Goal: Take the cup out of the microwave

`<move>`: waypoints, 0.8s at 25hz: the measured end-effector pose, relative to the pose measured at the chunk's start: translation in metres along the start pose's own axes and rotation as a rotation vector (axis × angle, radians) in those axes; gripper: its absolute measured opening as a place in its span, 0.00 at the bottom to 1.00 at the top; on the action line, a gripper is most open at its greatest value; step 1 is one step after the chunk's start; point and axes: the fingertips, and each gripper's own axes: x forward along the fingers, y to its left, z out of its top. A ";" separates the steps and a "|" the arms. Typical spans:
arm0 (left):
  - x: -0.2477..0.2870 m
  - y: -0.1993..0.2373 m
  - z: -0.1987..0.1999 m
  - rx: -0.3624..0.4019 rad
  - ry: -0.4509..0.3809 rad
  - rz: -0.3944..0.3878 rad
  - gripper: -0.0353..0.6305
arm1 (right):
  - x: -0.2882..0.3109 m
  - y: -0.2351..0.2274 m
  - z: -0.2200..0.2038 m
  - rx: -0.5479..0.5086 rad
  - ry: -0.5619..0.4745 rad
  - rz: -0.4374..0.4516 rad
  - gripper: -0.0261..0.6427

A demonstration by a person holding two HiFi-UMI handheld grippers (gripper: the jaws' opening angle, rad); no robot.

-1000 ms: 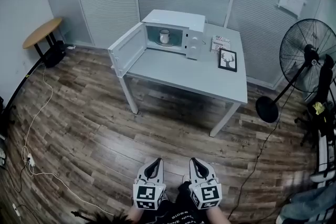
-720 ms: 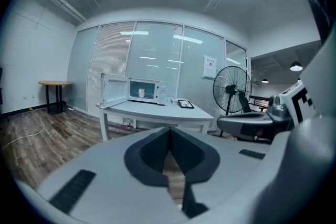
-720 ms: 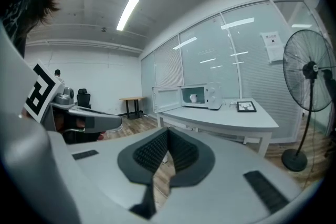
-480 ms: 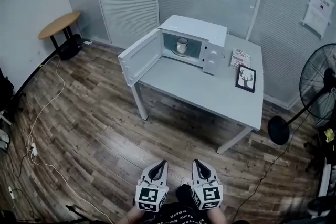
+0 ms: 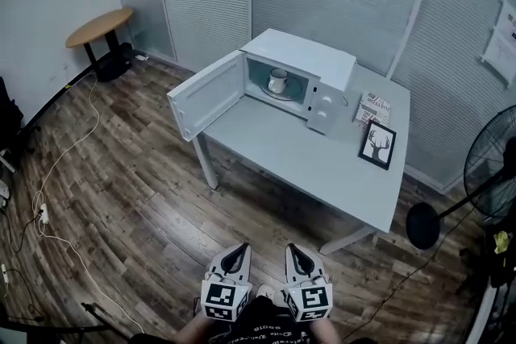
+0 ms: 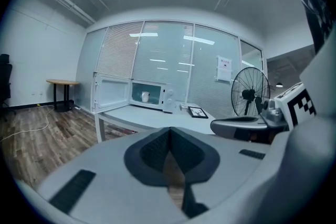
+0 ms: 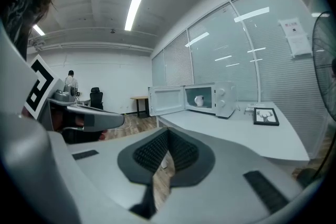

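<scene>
A white cup (image 5: 277, 80) stands inside the white microwave (image 5: 305, 60), whose door (image 5: 205, 95) hangs open to the left. The microwave sits at the far end of a pale grey table (image 5: 322, 165). My left gripper (image 5: 236, 254) and right gripper (image 5: 296, 251) are side by side at the bottom of the head view, over the wooden floor and well short of the table. Both are shut with nothing in them. The left gripper view shows the cup (image 6: 145, 96) small and far beyond the left gripper (image 6: 169, 131). The right gripper view also shows the cup (image 7: 199, 100), beyond the right gripper (image 7: 168, 134).
A framed deer picture (image 5: 376, 144) and a booklet (image 5: 373, 107) lie on the table right of the microwave. A standing fan (image 5: 492, 181) is at the right, a round wooden table (image 5: 101, 26) at the far left. Cables (image 5: 56, 197) trail across the floor at left.
The table and microwave have come nearer and look larger in the head view. Both grippers stay shut, side by side at the bottom of the view.
</scene>
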 end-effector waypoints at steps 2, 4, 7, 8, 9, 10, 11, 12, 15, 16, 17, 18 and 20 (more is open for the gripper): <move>0.015 -0.005 0.003 -0.009 -0.004 0.012 0.06 | 0.004 -0.016 0.001 -0.005 0.001 0.008 0.04; 0.027 -0.010 0.004 -0.012 -0.004 0.022 0.06 | 0.007 -0.029 0.002 -0.004 0.000 0.016 0.04; 0.042 -0.019 0.008 -0.008 -0.005 0.028 0.06 | 0.009 -0.045 0.005 0.013 -0.012 0.033 0.04; 0.045 -0.022 0.008 -0.005 -0.005 0.027 0.06 | 0.009 -0.050 0.006 0.023 -0.017 0.039 0.04; 0.048 -0.024 0.009 -0.001 -0.004 0.026 0.06 | 0.010 -0.053 0.006 0.030 -0.021 0.042 0.04; 0.050 -0.025 0.009 0.002 -0.002 0.026 0.06 | 0.010 -0.056 0.006 0.033 -0.023 0.041 0.04; 0.053 -0.026 0.009 0.003 0.001 0.026 0.06 | 0.011 -0.058 0.007 0.034 -0.024 0.039 0.04; 0.056 -0.026 0.008 0.002 0.004 0.028 0.06 | 0.011 -0.061 0.006 0.035 -0.024 0.038 0.04; 0.062 -0.025 0.007 -0.002 0.012 0.033 0.06 | 0.011 -0.064 0.003 0.066 -0.014 0.052 0.04; 0.064 -0.025 0.007 -0.004 0.015 0.031 0.06 | 0.012 -0.065 0.002 0.078 -0.009 0.053 0.04; 0.067 -0.025 0.007 -0.005 0.017 0.026 0.06 | 0.013 -0.066 0.001 0.083 -0.005 0.050 0.04; 0.070 -0.024 0.007 -0.005 0.018 0.020 0.06 | 0.015 -0.067 0.000 0.084 -0.003 0.044 0.04; 0.079 -0.022 0.008 -0.006 0.018 0.009 0.06 | 0.020 -0.071 0.000 0.087 0.000 0.035 0.04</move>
